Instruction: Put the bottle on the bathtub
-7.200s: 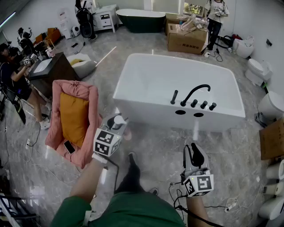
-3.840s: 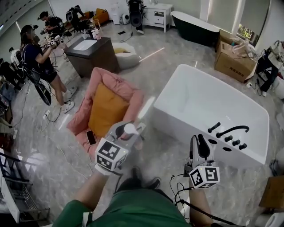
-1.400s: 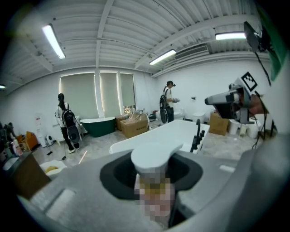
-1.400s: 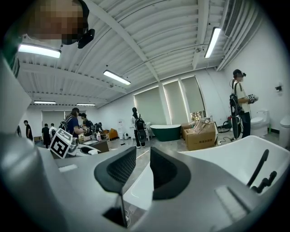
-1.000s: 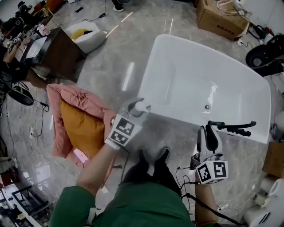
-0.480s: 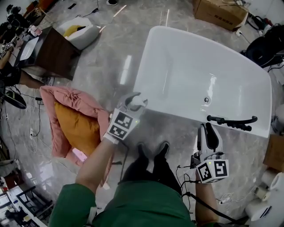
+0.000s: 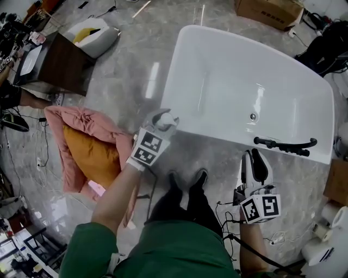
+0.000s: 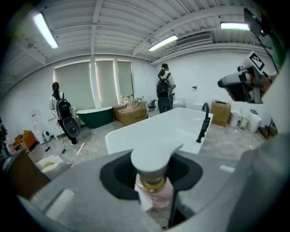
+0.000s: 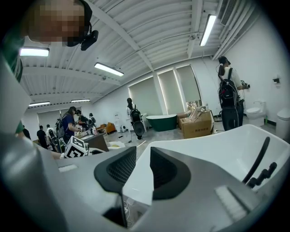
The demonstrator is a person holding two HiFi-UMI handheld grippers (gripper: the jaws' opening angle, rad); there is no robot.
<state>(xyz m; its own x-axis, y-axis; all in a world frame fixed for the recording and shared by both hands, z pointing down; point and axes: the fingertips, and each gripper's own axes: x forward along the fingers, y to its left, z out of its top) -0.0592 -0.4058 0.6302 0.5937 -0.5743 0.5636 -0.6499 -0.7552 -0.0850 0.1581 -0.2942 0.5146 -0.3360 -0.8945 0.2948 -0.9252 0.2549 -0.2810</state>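
My left gripper (image 7: 163,122) is shut on a pale pink bottle (image 8: 156,194) with a gold collar and a white pump cap (image 8: 153,157). In the head view the bottle (image 7: 166,119) hangs just outside the near left corner of the white bathtub (image 7: 179,81), about level with its rim. The left gripper view looks over the cap along the bathtub (image 8: 149,129) toward a black faucet (image 8: 203,121). My right gripper (image 7: 255,160) is shut and holds nothing, low at the right, just short of the faucet (image 7: 285,145) on the tub's near rim.
A pink pet bed with an orange cushion (image 7: 92,149) lies on the floor at left. Behind it stands a dark cabinet (image 7: 54,62). A cardboard box (image 7: 269,11) sits beyond the tub. Cables (image 7: 225,209) trail by my feet. People stand in the background (image 8: 163,90).
The person has walked up to the bathtub's near side. In the last second my left gripper carried the bottle slightly closer to the tub's corner; the right gripper stayed by the faucet.
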